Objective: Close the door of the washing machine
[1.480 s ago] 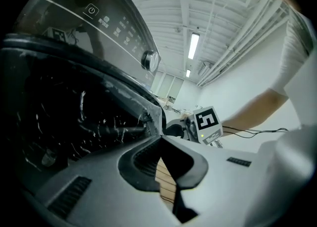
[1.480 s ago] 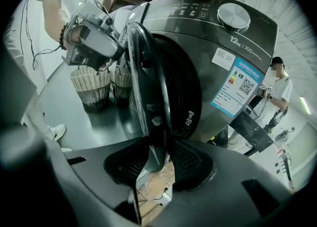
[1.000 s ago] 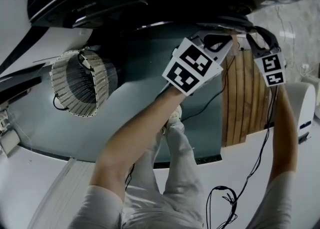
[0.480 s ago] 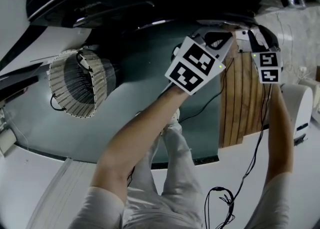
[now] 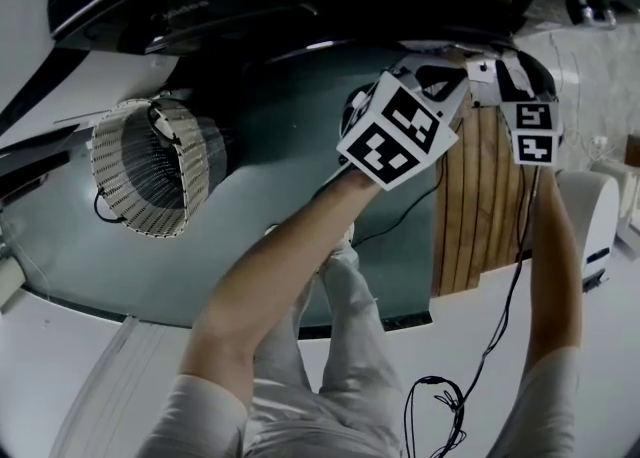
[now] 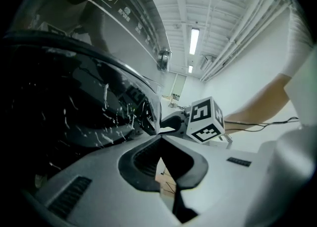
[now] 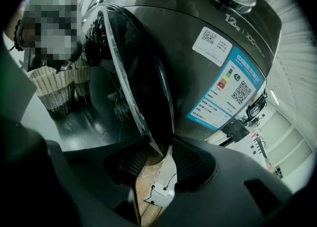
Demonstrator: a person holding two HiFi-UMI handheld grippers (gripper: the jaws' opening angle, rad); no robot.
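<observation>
The dark washing machine (image 7: pixel 213 23) fills the top of the head view, and its round glass door (image 7: pixel 133 72) stands partly open. My right gripper (image 7: pixel 159 147) is shut on the door's clear rim, which runs down between its pads. The left gripper (image 6: pixel 159 134) is shut with nothing in it, its tips close beside the door's dark glass (image 6: pixel 74 97). From there I see the right gripper's marker cube (image 6: pixel 205 120) just beyond. Both grippers reach up side by side in the head view, left gripper (image 5: pixel 455 68) and right gripper (image 5: pixel 485 68).
A wicker basket (image 5: pixel 150 166) lies on its side on the dark floor mat (image 5: pixel 280 206) at left. A wooden slat panel (image 5: pixel 485 196) stands under the right arm, with a white appliance (image 5: pixel 595 216) beyond it. Black cables (image 5: pixel 440 406) trail over the white floor.
The right gripper has edged a little to the left with the door's rim and rolled slightly. The left gripper has hardly moved.
</observation>
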